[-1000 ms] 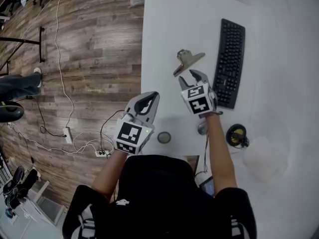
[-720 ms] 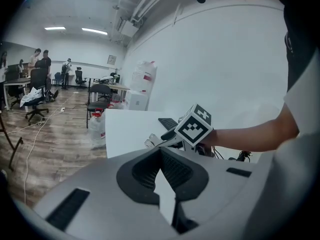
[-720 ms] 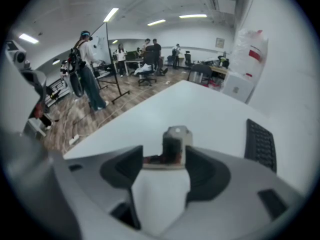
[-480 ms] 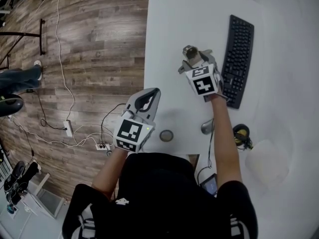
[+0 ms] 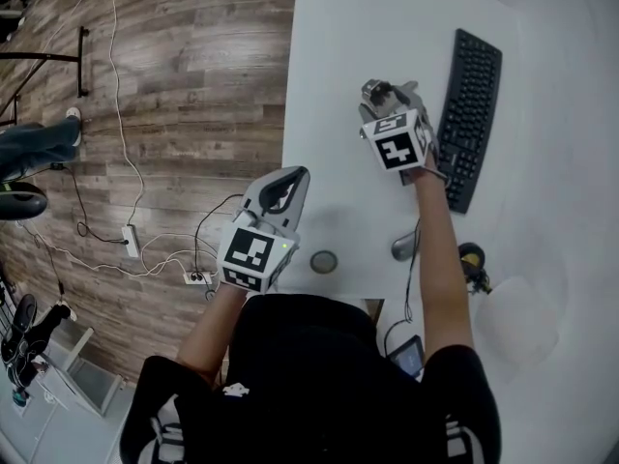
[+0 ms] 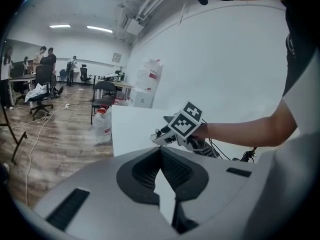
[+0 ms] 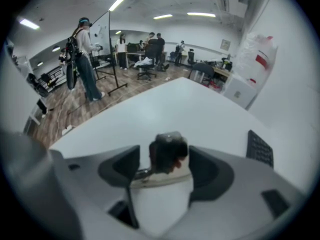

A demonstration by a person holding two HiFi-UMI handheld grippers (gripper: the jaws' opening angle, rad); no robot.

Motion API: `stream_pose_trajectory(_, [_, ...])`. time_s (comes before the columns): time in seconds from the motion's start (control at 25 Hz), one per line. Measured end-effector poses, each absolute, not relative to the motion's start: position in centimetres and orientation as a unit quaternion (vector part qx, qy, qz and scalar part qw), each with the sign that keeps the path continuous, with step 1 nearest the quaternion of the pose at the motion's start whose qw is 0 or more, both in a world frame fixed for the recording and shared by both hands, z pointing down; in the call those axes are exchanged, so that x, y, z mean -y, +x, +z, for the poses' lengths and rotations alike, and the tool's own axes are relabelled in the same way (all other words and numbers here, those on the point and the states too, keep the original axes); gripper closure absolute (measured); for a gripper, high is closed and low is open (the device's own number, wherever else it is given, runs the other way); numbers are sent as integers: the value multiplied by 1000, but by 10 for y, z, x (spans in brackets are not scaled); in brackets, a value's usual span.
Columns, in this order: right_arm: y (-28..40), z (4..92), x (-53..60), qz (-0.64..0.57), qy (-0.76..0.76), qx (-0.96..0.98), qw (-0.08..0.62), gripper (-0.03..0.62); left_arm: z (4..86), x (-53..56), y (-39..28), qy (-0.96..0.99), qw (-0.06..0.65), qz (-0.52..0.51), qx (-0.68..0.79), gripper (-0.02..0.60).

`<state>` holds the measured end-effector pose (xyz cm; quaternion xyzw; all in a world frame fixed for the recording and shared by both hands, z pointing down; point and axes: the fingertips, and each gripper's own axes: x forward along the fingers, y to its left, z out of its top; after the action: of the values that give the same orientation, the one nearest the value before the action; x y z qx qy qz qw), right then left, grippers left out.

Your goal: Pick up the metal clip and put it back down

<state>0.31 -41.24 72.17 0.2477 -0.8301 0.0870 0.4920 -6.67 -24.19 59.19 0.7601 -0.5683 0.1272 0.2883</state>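
It was an open office: a white table (image 5: 338,37) with a keyboard (image 5: 471,114), swivel chairs (image 6: 102,90), desks (image 6: 20,78), strip lights (image 7: 201,14) and standing people (image 7: 84,59).

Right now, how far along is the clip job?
Nothing looks done yet: the clip lies on the table. In hand: the right tool is over it, its jaws have just been opening wide, and the clip sits between them, not pinched. To do: close, lift, set it back down.

Wood-plank floor (image 5: 174,85) beside white table (image 5: 338,46)
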Motion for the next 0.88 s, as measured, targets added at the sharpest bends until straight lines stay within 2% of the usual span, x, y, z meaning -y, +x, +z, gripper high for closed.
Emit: stream_pose_trajectory(0.88, [3, 738, 419, 53, 209, 822, 528, 307, 597, 238, -68, 756, 293, 127, 571, 557])
